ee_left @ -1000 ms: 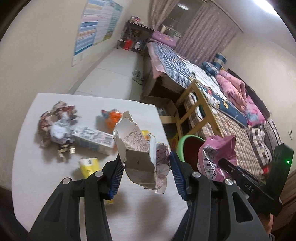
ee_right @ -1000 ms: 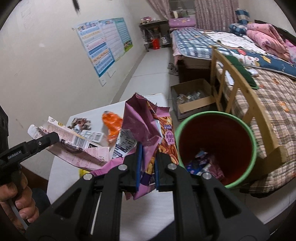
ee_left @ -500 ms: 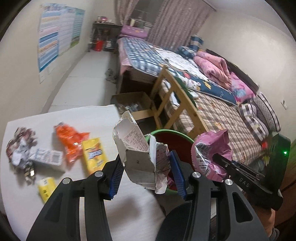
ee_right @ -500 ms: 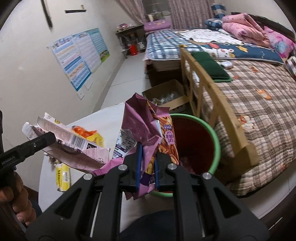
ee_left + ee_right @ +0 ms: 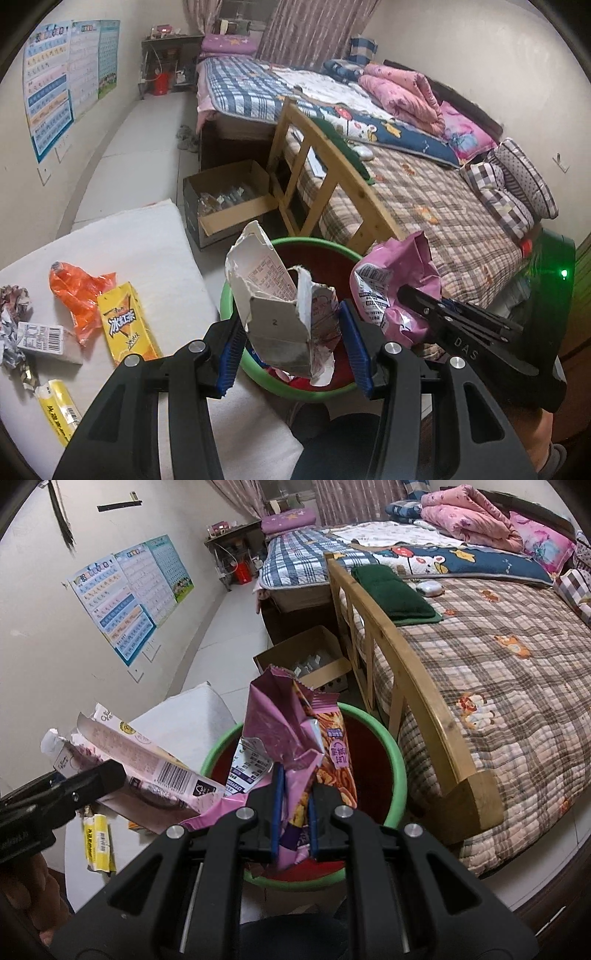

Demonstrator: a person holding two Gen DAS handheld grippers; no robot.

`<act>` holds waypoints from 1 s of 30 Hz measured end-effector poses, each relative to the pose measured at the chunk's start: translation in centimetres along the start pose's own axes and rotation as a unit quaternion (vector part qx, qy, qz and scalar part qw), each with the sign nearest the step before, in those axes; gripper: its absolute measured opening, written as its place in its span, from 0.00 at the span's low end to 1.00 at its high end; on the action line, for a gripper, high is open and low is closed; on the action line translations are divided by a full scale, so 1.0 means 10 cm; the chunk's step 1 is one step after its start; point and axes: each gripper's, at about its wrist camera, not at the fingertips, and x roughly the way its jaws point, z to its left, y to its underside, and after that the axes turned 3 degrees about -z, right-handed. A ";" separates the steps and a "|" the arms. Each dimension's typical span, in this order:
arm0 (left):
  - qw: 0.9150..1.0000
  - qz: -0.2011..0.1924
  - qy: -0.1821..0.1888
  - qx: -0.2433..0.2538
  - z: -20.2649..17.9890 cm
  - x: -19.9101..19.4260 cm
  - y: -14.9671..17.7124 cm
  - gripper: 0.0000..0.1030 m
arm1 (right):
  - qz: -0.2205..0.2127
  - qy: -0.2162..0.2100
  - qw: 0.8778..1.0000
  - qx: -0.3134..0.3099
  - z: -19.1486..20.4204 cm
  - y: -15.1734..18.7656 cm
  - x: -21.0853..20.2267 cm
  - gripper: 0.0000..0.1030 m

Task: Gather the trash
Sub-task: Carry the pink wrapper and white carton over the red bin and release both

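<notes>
My left gripper point(image 5: 290, 339) is shut on a torn white carton point(image 5: 275, 314) and holds it over the green-rimmed red bin point(image 5: 236, 291). My right gripper point(image 5: 293, 805) is shut on a crumpled pink snack bag point(image 5: 291, 746) above the same bin point(image 5: 399, 764), which has trash inside. The pink bag point(image 5: 395, 288) and right gripper also show at the right of the left wrist view. The carton point(image 5: 147, 760) shows at the left of the right wrist view.
On the white table point(image 5: 155, 236) lie an orange wrapper point(image 5: 79, 295), a yellow drink box point(image 5: 127, 328), a small white barcode box point(image 5: 40, 338), a yellow packet point(image 5: 61, 411) and crumpled wrappers point(image 5: 11, 325). A cardboard box point(image 5: 229, 203) and a wooden bed frame point(image 5: 332, 181) stand beyond the bin.
Both grippers have carried their trash rightward from over the table to above the bin. The bin now sits directly under the carton and the bag.
</notes>
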 end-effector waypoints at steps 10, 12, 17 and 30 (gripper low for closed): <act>1.000 0.020 -0.008 -0.005 0.07 0.24 0.00 0.45 | 0.024 0.006 1.000 0.009 -0.11 0.06 0.26 0.12; 1.000 0.023 -0.008 -0.006 0.08 0.28 0.00 0.46 | 0.027 0.007 1.000 0.008 -0.12 0.07 0.28 0.12; 0.999 0.030 -0.014 -0.003 0.06 0.36 -0.01 0.53 | 0.037 0.008 0.999 0.006 -0.16 0.11 0.36 0.13; 0.999 0.020 -0.010 -0.035 0.22 0.27 0.01 0.91 | 0.033 0.025 0.999 -0.008 -0.11 0.17 0.32 0.63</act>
